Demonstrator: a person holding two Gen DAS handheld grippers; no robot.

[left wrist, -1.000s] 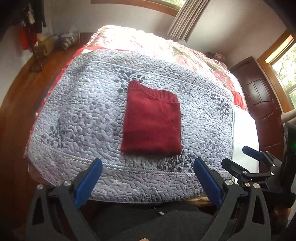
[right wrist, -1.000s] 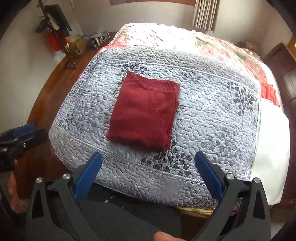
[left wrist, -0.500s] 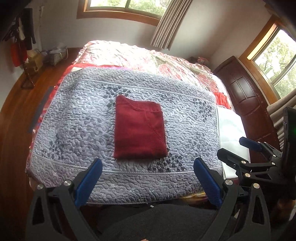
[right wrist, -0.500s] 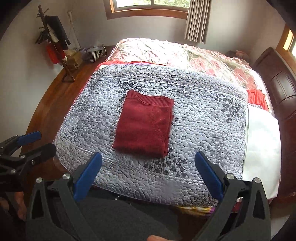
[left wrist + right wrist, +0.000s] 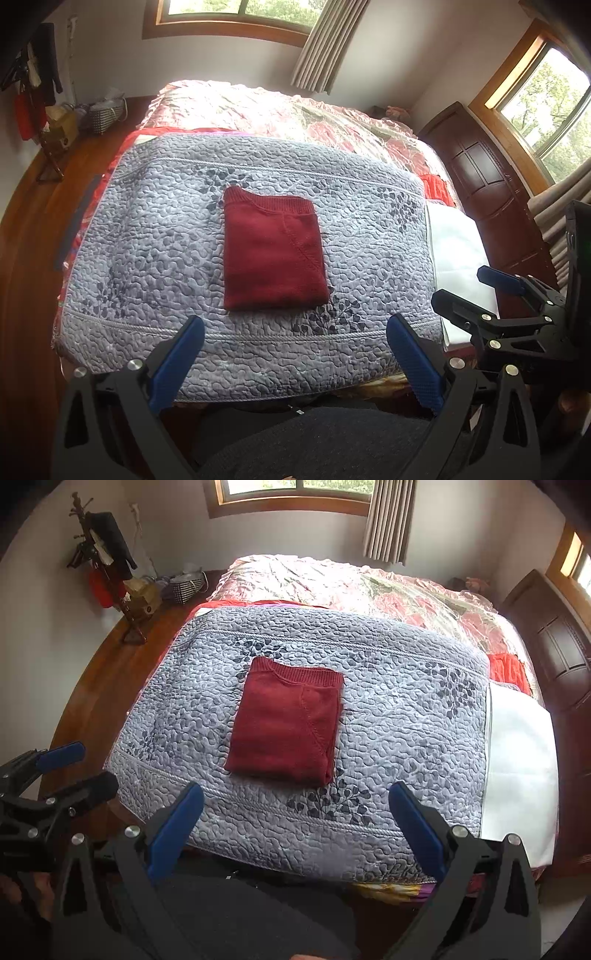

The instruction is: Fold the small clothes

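folded red sweater (image 5: pixel 273 254) lies mid-quilt (image 5: pixel 147 258) on the bed, long axis running away from the near edge. left gripper (image 5: pixel 295 365) and right gripper (image 5: pixel 295 834) hover off that edge, jaws wide and empty, about equally near.

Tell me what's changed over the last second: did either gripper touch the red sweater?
No. Both the left gripper and the right gripper drew back and up from the bed, jaws open and empty, so more of the room shows. The folded red sweater stayed put on the grey quilt.
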